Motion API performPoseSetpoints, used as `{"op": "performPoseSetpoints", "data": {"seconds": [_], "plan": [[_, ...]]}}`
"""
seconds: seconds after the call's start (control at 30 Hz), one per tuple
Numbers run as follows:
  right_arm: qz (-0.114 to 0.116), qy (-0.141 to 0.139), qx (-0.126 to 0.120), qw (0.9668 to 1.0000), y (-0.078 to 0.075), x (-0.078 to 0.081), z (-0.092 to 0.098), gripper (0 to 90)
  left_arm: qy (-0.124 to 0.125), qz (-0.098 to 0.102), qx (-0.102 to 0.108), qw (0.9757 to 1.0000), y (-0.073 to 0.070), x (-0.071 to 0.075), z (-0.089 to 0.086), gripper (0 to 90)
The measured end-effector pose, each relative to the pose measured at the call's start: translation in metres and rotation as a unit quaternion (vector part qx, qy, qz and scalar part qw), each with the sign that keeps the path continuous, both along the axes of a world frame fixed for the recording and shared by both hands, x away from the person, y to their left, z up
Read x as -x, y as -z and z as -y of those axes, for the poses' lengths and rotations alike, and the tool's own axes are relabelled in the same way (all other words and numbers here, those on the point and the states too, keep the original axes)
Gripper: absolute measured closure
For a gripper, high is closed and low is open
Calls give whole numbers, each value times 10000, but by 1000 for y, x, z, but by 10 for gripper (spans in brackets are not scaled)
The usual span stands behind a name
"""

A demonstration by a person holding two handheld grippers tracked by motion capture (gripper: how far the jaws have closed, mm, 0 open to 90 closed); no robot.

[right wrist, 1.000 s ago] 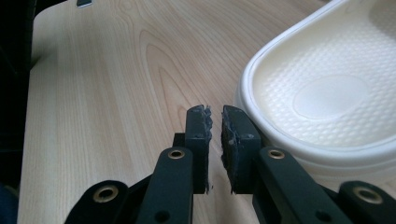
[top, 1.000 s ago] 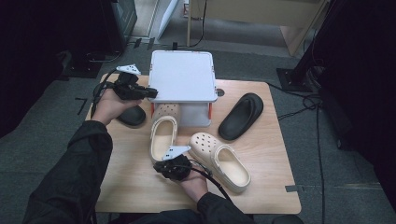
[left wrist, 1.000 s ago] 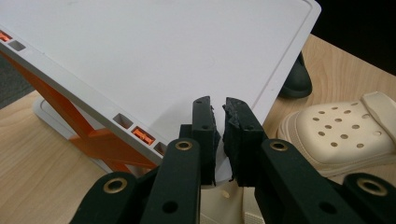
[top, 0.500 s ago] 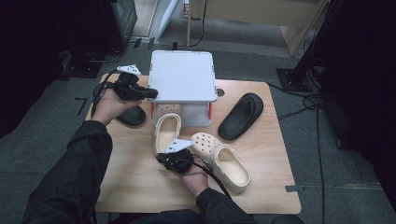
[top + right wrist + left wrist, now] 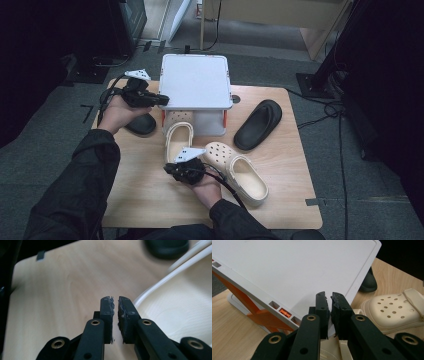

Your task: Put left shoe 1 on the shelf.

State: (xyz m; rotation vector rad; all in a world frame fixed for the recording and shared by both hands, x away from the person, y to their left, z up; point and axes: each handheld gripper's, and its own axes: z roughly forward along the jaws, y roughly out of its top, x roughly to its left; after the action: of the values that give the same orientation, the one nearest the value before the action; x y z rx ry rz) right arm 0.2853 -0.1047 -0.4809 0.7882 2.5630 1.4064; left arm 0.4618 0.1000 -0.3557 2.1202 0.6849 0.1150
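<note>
1. Here, the left gripper is seen closed and empty at the white lid edge, nine o'clock of the box
2. The right gripper is seen closed, empty, beside the cream clog, six o'clock of the box

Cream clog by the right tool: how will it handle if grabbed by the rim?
Probably light: the clog looks like moulded foam with vent holes. The thin rim may flex under the pads, so it could twist. Its heel strap looks loose and may swing. It sits flat, so it likely slides rather than tips.
</note>
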Motion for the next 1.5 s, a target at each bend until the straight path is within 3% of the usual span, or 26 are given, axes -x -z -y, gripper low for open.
{"op": "performPoseSetpoints", "data": {"seconds": [0.17, 0.3, 0.43, 0.53, 0.6, 0.8, 1.1, 1.23, 1.5], "plan": [[-85, -117, 204, 9997, 12, 12, 3, 824, -8, 18, -30, 10000, 0, 0, 1, 840], [-241, 81, 411, 9988, 26, 15, 14, 828, -24, 12, -38, 10000, -1, 1, 1, 840], [-229, 217, 454, 9985, 26, 8, 19, 874, -12, -2, -24, 10000, 0, 1, 2, 843], [-30, 275, 441, 9986, 21, 5, 17, 870, -1, -5, -10, 10000, 0, 1, 2, 847], [101, 403, 321, 9986, 13, -4, 13, 867, -5, -7, -6, 10000, 0, 1, 2, 848], [15, 562, 332, 9979, 11, -28, 9, 862, 0, 5, -16, 10000, 0, 1, 1, 848], [94, 713, 337, 9968, 6, -49, 5, 842, -5, 3, 44, 10000, 1, 1, 0, 848], [15, 740, 252, 9969, 5, -58, 4, 840, -35, -7, 91, 10000, 2, 1, -1, 848], [144, 868, 349, 9955, 1, -76, -4, 828, -28, -33, 87, 10000, 1, 0, -1, 848]]}}
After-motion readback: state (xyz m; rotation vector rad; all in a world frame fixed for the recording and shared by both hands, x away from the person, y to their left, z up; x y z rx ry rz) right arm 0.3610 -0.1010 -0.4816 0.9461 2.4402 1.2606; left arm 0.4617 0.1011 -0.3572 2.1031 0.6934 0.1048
